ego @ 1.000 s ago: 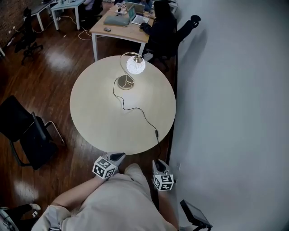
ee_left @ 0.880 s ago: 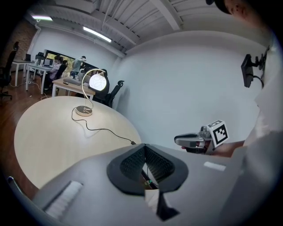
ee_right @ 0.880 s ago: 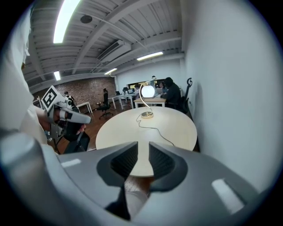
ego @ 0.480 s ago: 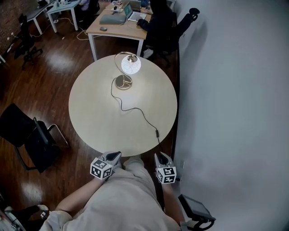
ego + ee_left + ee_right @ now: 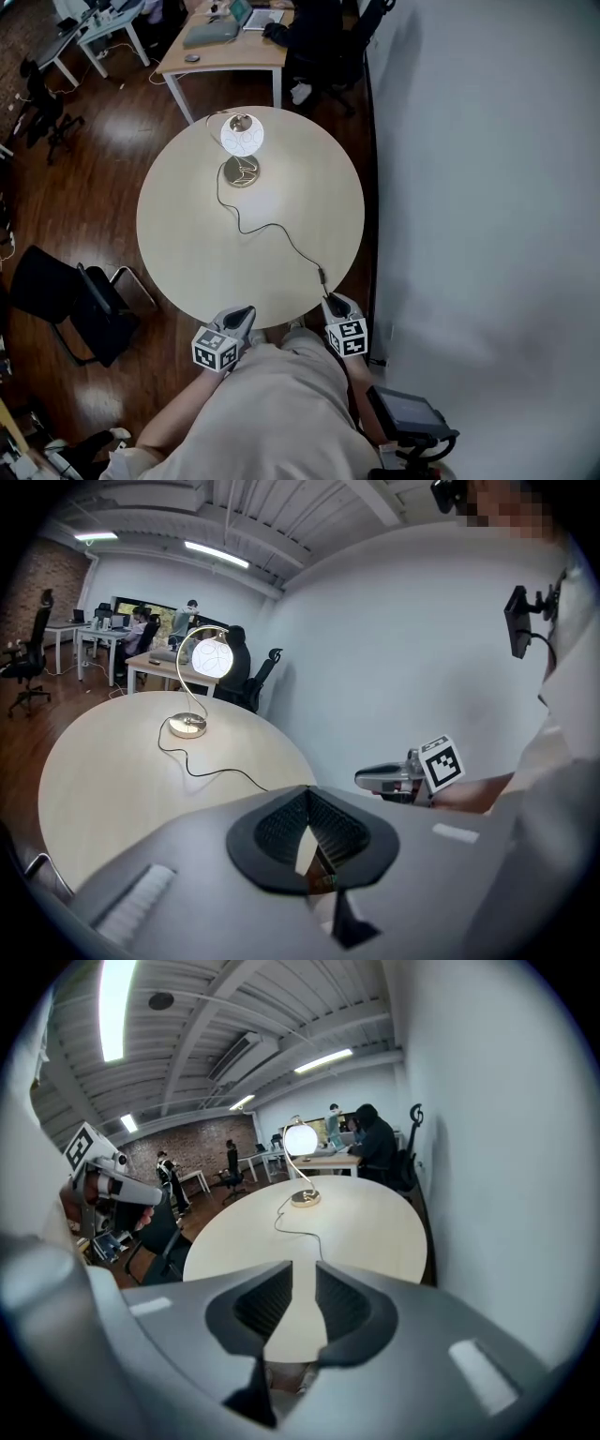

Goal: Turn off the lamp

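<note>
Both tongs have been brought forward to the near rim of the round beige counter (image 5: 187, 253). Pressed together at the tips, the left tongs (image 5: 246, 313) are held empty; the right tongs (image 5: 334, 302) are kept slightly parted, empty, just beside the black cord (image 5: 272, 228). At the far side, the lit white-globe brass lamp (image 5: 242, 141) is stood.

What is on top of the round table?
Only a lit lamp near the far edge, its black cord trailing to the near edge. The table beneath its base is covered.
</note>
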`<action>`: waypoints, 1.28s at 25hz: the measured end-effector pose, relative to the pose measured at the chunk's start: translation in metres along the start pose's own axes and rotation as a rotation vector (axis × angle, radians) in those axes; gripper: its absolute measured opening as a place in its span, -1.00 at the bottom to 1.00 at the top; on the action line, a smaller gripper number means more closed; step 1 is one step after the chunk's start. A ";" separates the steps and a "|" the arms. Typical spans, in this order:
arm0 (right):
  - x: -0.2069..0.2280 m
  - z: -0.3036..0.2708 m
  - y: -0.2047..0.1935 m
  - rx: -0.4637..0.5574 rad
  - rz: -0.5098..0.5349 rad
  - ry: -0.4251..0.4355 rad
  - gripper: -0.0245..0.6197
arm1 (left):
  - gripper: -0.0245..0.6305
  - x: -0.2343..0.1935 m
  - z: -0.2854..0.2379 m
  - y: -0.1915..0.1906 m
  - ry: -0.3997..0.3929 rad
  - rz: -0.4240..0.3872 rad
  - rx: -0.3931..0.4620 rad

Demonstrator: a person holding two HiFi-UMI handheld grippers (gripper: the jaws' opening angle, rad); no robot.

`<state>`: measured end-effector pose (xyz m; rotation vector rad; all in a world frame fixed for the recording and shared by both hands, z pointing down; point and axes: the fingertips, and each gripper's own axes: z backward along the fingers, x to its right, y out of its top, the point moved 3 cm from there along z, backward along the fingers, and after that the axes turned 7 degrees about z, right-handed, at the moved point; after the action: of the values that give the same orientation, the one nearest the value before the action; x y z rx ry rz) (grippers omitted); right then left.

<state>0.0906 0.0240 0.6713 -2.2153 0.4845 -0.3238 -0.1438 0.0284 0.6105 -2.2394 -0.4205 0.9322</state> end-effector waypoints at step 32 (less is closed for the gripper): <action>0.068 -0.129 -0.107 -0.325 -0.067 0.094 -0.55 | -0.92 -0.004 -0.052 0.068 0.195 -0.033 0.065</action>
<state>0.1261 -0.0317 0.8397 -2.5445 0.5462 -0.4097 -0.1065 -0.0465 0.5931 -2.2312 -0.3325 0.6923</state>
